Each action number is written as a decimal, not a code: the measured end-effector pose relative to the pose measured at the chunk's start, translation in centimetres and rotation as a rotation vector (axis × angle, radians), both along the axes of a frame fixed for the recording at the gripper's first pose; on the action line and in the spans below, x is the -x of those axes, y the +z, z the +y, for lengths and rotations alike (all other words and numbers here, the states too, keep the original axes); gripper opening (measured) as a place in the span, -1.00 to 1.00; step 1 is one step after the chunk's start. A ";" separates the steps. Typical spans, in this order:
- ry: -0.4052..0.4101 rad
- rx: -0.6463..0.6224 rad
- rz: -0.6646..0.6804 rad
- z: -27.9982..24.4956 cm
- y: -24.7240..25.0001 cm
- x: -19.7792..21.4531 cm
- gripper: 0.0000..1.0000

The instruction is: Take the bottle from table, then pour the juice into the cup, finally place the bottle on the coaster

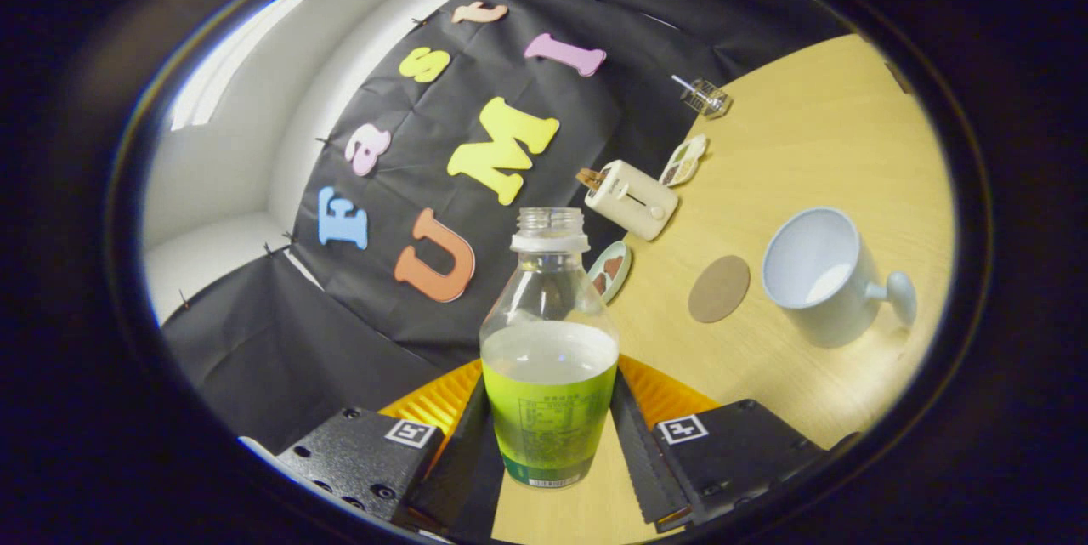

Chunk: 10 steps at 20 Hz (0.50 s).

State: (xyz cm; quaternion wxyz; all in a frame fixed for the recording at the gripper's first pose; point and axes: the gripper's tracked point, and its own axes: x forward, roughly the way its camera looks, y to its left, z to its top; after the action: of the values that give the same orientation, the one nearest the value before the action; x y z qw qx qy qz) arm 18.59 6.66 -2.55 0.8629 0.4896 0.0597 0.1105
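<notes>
Gripper view: your gripper (551,434) has both fingers clamped on the uncapped juice bottle (549,358), held tilted w/ the table (816,137). Beyond it, to the right: round coaster (719,288), then the white cup (823,275). Toaster (631,199) sits farther back.

One bottle (549,358); one cup (818,275); one coaster (719,288); one toaster (631,199); two small dishes (610,270) (patterned); one glass jar (704,97)

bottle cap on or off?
Off: the bottle, clamped between the tongs, shows a bare open threaded neck, with liquid still inside.
</notes>
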 end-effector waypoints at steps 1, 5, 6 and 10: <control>0.000 -0.029 -0.005 0.0 0.2 0.0 0.60; 0.016 -0.133 -0.007 -0.2 1.1 0.1 0.59; 0.022 -0.155 -0.005 -0.3 1.3 0.0 0.59; 0.044 -0.246 0.001 0.0 2.1 -0.2 0.59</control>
State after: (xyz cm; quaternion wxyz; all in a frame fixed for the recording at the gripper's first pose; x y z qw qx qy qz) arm 18.78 6.69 -0.41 0.7935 0.5905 0.0567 0.1356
